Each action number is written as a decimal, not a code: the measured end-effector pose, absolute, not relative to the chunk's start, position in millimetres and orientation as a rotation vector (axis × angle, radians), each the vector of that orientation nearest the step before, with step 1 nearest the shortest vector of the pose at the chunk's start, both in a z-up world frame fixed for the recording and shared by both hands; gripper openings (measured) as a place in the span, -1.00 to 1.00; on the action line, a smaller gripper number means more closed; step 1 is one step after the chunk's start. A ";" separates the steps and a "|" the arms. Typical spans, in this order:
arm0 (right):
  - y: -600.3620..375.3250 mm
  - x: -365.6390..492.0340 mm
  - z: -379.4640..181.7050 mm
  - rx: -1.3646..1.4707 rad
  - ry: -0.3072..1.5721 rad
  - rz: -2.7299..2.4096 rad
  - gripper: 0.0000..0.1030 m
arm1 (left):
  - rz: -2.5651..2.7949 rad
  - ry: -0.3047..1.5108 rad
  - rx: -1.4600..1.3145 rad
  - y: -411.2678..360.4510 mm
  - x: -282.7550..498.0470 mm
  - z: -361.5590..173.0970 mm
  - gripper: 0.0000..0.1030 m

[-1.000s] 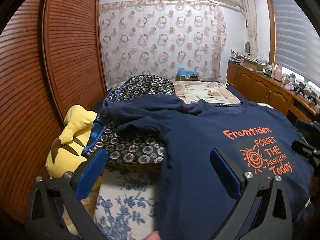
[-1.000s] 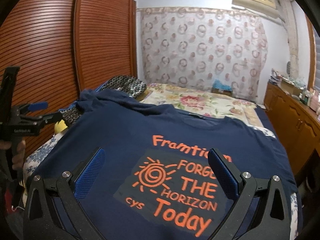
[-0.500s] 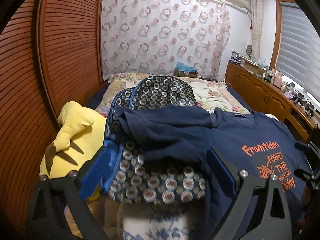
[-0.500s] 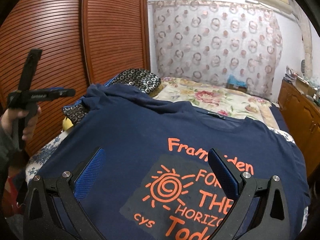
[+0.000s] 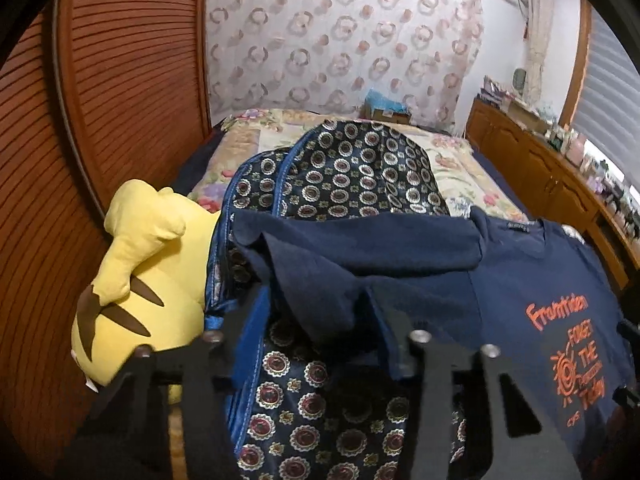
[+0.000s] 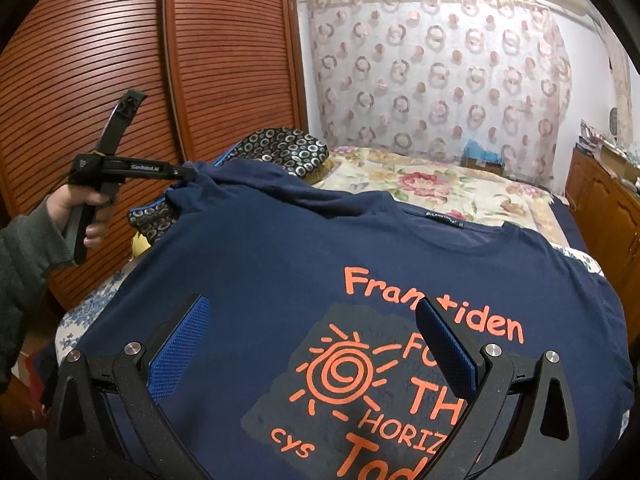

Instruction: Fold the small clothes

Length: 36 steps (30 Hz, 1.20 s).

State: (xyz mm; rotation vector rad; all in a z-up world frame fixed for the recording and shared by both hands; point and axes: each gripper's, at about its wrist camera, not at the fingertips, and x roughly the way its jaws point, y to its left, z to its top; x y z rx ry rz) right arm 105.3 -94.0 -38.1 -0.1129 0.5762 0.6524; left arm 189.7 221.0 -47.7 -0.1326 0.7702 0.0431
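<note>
A navy T-shirt [image 6: 280, 264] with orange print lies spread front-up on the bed; it also shows in the left wrist view [image 5: 520, 280]. Its left sleeve [image 5: 320, 280] drapes over a patterned cushion. My left gripper [image 5: 320, 312] is closing around that sleeve, its jaws blurred and partly narrowed. From the right wrist view the left gripper [image 6: 184, 174] pinches the sleeve tip. My right gripper [image 6: 312, 340] is open and empty, hovering over the shirt's printed chest.
A yellow plush toy [image 5: 148, 280] and a navy patterned cushion [image 5: 352, 176] sit at the bed's left side. Wooden louvred wardrobe doors [image 6: 120, 80] stand on the left, a wooden cabinet [image 5: 540, 176] on the right. A floral bedspread [image 6: 440, 188] lies beyond the shirt.
My left gripper moved forward and left to the sleeve and its jaws narrowed onto it. My right gripper stayed open and drew back slightly over the print.
</note>
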 end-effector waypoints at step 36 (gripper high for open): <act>-191.0 114.3 -29.1 -0.016 0.539 0.475 1.00 | -0.448 0.692 0.091 3.8 141.0 39.6 -0.81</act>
